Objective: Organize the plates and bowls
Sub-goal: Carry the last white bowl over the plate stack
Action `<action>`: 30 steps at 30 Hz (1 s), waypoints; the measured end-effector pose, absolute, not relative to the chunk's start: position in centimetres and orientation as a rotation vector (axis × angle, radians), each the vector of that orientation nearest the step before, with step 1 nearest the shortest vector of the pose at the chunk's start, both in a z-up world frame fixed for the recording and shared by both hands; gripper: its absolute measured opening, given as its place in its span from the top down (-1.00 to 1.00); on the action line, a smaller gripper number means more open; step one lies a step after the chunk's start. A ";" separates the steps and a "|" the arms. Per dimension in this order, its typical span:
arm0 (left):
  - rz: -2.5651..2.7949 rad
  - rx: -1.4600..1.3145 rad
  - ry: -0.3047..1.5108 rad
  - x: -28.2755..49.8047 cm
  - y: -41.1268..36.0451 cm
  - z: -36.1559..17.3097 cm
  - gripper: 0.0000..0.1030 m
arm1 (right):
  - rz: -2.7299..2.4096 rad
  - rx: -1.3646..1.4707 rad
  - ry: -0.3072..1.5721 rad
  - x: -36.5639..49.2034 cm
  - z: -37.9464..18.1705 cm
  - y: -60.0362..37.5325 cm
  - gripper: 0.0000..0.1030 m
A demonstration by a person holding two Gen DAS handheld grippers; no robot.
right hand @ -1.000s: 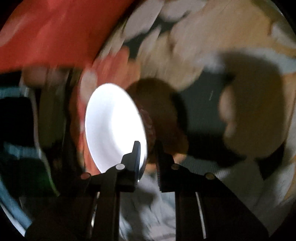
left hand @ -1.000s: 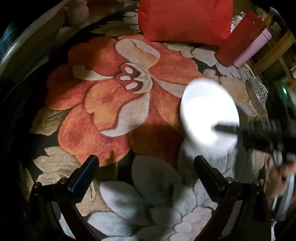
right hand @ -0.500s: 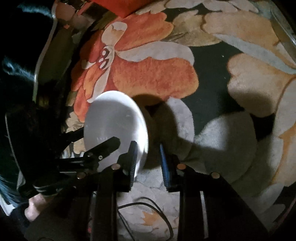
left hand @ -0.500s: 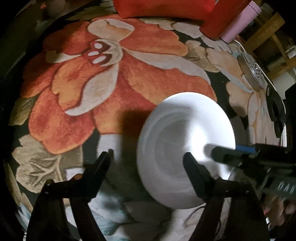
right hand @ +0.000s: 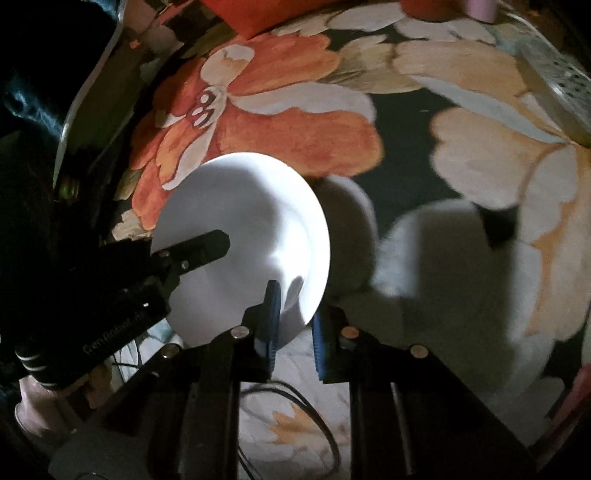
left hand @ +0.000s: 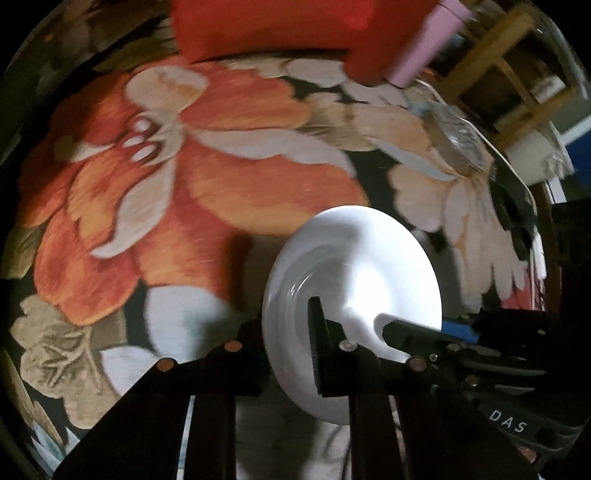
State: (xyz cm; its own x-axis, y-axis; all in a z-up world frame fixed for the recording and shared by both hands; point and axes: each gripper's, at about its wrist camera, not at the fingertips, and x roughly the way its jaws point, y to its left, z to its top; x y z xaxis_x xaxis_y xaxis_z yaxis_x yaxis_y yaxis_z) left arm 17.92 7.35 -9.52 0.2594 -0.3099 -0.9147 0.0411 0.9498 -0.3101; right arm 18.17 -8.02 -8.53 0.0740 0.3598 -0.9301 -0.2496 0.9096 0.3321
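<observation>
- The white plate (left hand: 351, 295) hangs on edge above the floral table (left hand: 221, 206), caught between both tools; no bowl is in view.
- The left hand-held gripper (left hand: 284, 343) straddles the plate's near-left rim, one finger on the concave face and the other behind it, so it looks clenched on the rim.
- The right hand-held gripper (right hand: 295, 325) pinches the plate (right hand: 243, 236) at its lower right edge, blue pads on either side, grasping it.
- Each tool reaches in from its own side, and the plate's face turns toward the left camera, with the rim running roughly upright between them.
- Judged from this, a handover is under way: either side could let go, and the one that stays must carry a tilted plate by its rim alone.
- At the table's far side lie a red cushion (left hand: 266, 29), a pink cylinder (left hand: 424, 48) and a metal grater (left hand: 458, 144), well apart from the plate.
- Beyond the table's edge the room is dim, with a wooden frame (left hand: 517, 74).
</observation>
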 end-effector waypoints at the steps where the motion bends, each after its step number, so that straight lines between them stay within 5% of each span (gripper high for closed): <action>1: -0.261 -0.240 1.286 17.8 6.5 -9.2 0.69 | 0.445 0.097 1.422 18.0 -8.1 -8.6 0.68; 30: -0.641 0.008 1.220 12.5 -17.9 -1.8 0.69 | 0.055 0.383 1.289 6.1 0.7 -30.7 0.67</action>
